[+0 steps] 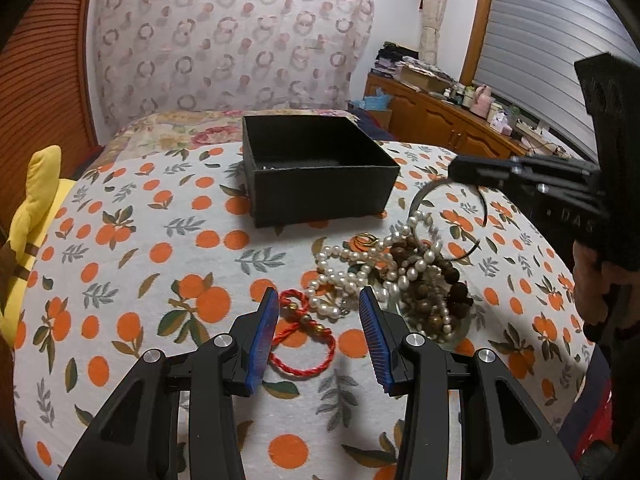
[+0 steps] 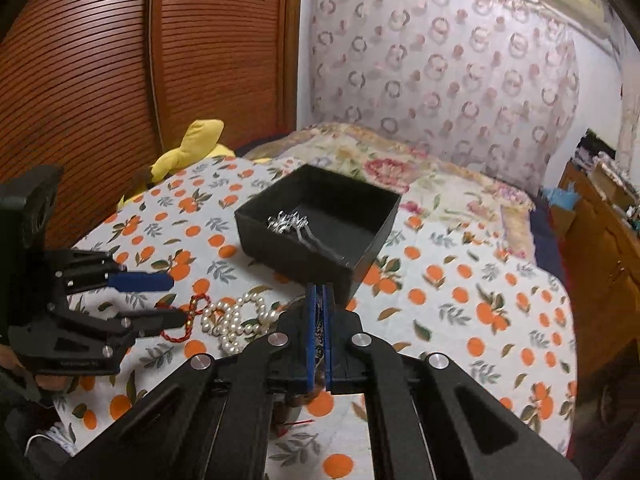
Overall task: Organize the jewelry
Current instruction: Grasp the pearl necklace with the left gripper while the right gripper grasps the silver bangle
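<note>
Beside black box (image 1: 316, 168) — open bedspread (image 1: 140, 240).

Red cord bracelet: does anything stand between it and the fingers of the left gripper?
Nothing visible does. The red cord bracelet lies uncovered on the cloth, below the open left gripper; the pearl strands lie only beside its far end.

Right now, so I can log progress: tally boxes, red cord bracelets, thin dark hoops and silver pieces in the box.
Black box: 1
Red cord bracelet: 1
Thin dark hoop: 1
Silver piece: 1
Total: 4
</note>
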Demonstrator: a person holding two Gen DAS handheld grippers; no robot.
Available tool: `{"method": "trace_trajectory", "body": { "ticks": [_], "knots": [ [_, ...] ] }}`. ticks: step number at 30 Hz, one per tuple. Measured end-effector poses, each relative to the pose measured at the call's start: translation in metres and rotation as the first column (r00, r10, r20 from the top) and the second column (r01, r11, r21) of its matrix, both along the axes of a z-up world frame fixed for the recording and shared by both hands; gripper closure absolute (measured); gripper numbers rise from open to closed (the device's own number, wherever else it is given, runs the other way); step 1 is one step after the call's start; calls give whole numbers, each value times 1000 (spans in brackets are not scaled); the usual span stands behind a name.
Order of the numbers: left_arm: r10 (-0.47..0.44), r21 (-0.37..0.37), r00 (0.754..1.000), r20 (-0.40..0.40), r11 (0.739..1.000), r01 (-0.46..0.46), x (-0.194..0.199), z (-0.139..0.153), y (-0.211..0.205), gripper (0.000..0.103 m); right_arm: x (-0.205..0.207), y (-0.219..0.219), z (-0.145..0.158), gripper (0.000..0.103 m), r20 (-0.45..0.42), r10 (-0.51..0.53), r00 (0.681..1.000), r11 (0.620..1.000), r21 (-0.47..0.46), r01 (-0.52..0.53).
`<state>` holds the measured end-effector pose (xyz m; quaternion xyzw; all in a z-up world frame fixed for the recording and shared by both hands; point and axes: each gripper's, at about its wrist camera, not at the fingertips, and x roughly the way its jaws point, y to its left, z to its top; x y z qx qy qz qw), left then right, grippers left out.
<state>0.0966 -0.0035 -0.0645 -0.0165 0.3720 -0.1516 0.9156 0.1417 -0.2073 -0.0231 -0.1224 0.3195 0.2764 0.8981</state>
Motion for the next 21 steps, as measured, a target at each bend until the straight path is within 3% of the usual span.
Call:
{"method": "trace_trajectory", "body": {
  "ticks": [9,21],
  "knots": [
    [-77,1,997,-5,997,77,2,-1,-30,63,5,-7,2,100,8,-20,1000,1000,5,20],
    [-89,-63,994,-65,994,84,25,-7,-37,63,7,-27,-5,100,-7,-57,998,998,14,57]
  ]
}}
